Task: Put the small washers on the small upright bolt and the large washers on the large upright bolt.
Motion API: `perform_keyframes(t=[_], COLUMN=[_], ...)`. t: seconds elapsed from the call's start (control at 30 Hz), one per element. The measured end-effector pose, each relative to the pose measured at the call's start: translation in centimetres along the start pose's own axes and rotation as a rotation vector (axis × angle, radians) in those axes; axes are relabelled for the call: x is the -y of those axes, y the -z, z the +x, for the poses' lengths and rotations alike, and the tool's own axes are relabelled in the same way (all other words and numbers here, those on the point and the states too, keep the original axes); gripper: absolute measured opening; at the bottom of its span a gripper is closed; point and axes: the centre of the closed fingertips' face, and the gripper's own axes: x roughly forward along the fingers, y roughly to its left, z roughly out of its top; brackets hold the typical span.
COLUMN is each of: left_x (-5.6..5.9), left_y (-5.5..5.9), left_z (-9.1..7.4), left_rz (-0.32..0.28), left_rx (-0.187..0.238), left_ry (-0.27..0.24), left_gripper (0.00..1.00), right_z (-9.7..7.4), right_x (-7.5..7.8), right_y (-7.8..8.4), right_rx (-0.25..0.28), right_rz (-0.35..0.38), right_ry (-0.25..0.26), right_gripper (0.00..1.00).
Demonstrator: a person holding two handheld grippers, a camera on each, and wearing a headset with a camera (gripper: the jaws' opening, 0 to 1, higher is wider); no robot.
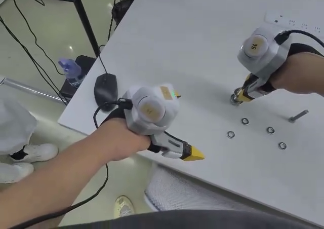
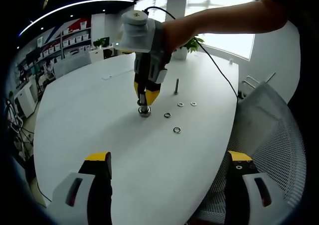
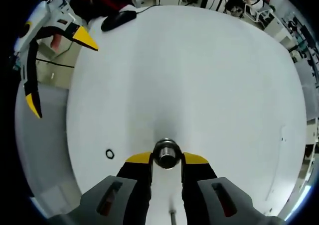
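Note:
The large upright bolt (image 1: 235,98) stands on the white table (image 1: 202,36), with a stack of rings at its foot (image 2: 144,111). My right gripper (image 1: 240,96) points down onto it, its jaws closed against a round metal ring, a large washer (image 3: 166,153), at the bolt's top. The small bolt (image 1: 298,116) stands to the right (image 2: 176,85). Several small washers (image 1: 245,121) lie flat between the bolts (image 2: 176,130). My left gripper (image 1: 186,125) hovers open and holds nothing near the table's front edge, apart from all of them (image 2: 168,158).
A black computer mouse (image 1: 105,89) with its cable lies at the table's left corner. A water bottle (image 1: 71,71) sits below on the floor side. A mesh chair (image 1: 172,191) stands under the front edge. A white power strip (image 1: 298,21) lies at the back right.

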Motion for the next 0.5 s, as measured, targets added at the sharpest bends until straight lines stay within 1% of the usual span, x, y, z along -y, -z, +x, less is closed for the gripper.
perform_keyframes(t=[0.23,0.5], left_x=[0.1,-0.1], left_y=[0.3,0.6], left_z=[-0.2,-0.5], left_rz=[-0.004,-0.01], left_rx=[-0.004,-0.006], left_ry=[-0.001,-0.007], left_gripper=[0.93,0.92], right_z=[1.2,1.7], right_x=[0.1,-0.3], right_y=[0.3,0.5], right_rx=[-0.009,-0.017], right_rz=[0.011,0.015], right_ry=[-0.006,-0.009], right_gripper=[0.22,0.22])
